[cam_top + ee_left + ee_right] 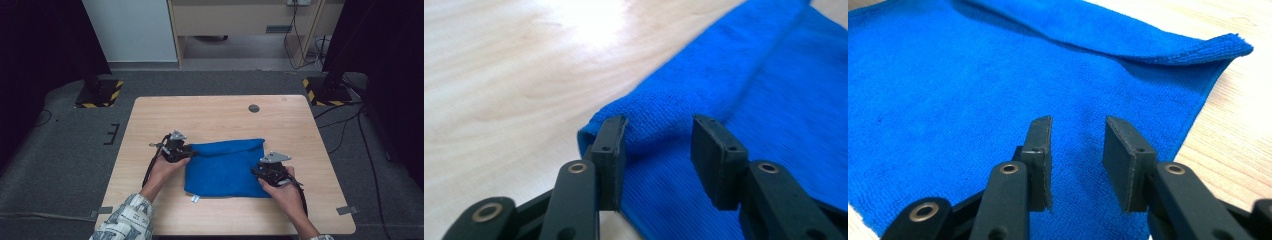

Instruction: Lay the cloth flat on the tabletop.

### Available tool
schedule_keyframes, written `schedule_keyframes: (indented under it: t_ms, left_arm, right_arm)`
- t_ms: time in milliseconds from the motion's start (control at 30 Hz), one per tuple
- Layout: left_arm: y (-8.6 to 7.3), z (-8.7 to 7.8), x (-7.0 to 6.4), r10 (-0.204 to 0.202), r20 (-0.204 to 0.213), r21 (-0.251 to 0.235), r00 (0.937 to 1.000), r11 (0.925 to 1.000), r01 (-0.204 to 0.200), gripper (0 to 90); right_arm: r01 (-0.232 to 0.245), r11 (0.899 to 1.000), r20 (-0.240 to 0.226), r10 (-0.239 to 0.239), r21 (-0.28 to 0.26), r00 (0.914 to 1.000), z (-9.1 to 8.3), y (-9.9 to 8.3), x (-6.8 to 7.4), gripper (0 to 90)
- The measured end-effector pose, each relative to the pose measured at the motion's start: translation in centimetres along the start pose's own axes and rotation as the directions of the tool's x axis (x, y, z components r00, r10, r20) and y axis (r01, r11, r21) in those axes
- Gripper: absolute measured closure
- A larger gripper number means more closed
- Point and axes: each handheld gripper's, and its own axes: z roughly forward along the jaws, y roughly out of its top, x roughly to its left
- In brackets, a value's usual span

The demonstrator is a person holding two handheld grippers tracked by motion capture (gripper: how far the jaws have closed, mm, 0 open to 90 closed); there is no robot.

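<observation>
Both forearms reached in from the near edge of the table (150, 107). The left gripper (176, 148) sat at the blue cloth's (225, 167) left far corner, jaws parted. The right gripper (272, 170) hung over its right side, jaws likewise apart.

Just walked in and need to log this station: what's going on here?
A person at a wooden table is working on a folded blue towel with two hand-held tongs. The left tongs sit open at the towel's far left corner, jaws either side of its folded edge. The right tongs hover open over the towel's right side. Neither has gripped the cloth, which lies flat.
</observation>
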Motion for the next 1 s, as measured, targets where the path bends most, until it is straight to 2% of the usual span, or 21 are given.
schedule_keyframes:
  t_ms: [167, 267, 300, 333, 367, 400, 467, 533, 567, 667, 700, 767, 867, 1000]
  left_arm:
    - [1.0, 1.2, 0.7, -0.015, -0.041, -0.025, 0.999, 0.9996, 0.014, 54.6]
    - [1.4, 1.5, 1.1, -0.039, -0.059, -0.04, 0.9975, 0.9985, 0.037, 52.2]
    - [1.7, 1.9, 1.3, -0.044, -0.09, -0.047, 0.995, 0.9981, 0.04, 51.7]
    - [1.7, 1.9, 1.3, -0.044, -0.09, -0.047, 0.995, 0.9981, 0.04, 51.1]
    - [2.0, 2.2, 1.7, -0.057, -0.125, -0.06, 0.9905, 0.997, 0.05, 50.6]
    - [2.1, 2.3, 1.9, -0.068, -0.138, -0.077, 0.988, 0.9953, 0.058, 50.7]
    - [2.5, 2.3, 2.2, -0.085, -0.148, -0.096, 0.9854, 0.9928, 0.071, 51.3]
    - [2.6, 2.2, 2.3, -0.087, -0.141, -0.096, 0.9861, 0.9927, 0.074, 52.2]
    - [2.7, 2.0, 2.1, -0.083, -0.12, -0.086, 0.9893, 0.9937, 0.072, 52.3]
    - [2.5, 1.8, 1.5, -0.054, -0.091, -0.077, 0.9944, 0.9959, 0.047, 48.5]
    - [2.3, 1.8, 1.2, -0.051, -0.072, -0.079, 0.9961, 0.9958, 0.045, 45.5]
    - [2.1, 2.2, 0.7, -0.023, -0.068, -0.056, 0.9974, 0.9983, 0.019, 37.4]
    - [1.9, 3.2, 0.4, 0.026, -0.127, -0.007, 0.9915, 0.9996, -0.027, 30.1]
    - [1.9, 3.9, 1.4, 0.004, -0.191, 0.006, 0.9816, 1.0, -0.003, 30.0]
  right_arm:
    - [0.001, 1.0, -0.004, -0.001, -0.005, 1.0, -0.1, 0.1, 0.0, 64.0]
    - [0.006, 1.0, -0.005, -0.006, -0.001, 1.0, 0.0, 0.1, 0.1, 62.6]
    - [0.007, 1.0, -0.004, -0.007, 0.0, 1.0, 0.1, 0.1, 0.0, 61.8]
    - [0.008, 1.0, -0.001, -0.008, 0.0, 1.0, 0.1, 0.1, 0.0, 61.6]
    - [0.006, 1.0, -0.002, -0.006, 0.0, 1.0, 0.1, 0.1, 0.0, 61.6]
    - [0.005, 1.0, -0.001, -0.005, -0.002, 1.0, 0.0, 0.1, -0.1, 61.6]
    - [0.003, 1.0, 0.0, -0.003, -0.007, 1.0, -0.1, 0.2, -0.1, 61.6]
    - [-0.002, 1.0, 0.003, 0.002, -0.009, 1.0, -0.1, 0.2, -0.1, 61.5]
    - [-0.002, 1.0, 0.003, 0.002, -0.009, 1.0, -0.1, 0.2, -0.2, 61.5]
    - [-0.003, 1.0, 0.004, 0.003, -0.011, 1.0, -0.1, 0.2, -0.3, 60.9]
    - [-0.006, 1.0, 0.002, 0.006, -0.009, 1.0, -0.1, 0.2, -0.4, 60.6]
    - [-0.006, 1.0, 0.004, 0.006, -0.01, 1.0, -0.1, 0.2, -0.4, 60.3]
    - [0.002, 1.0, 0.0, -0.002, -0.009, 1.0, -0.1, 0.3, -0.2, 59.3]
    - [0.007, 1.0, -0.003, -0.007, -0.011, 1.0, -0.1, 0.4, 0.1, 58.7]
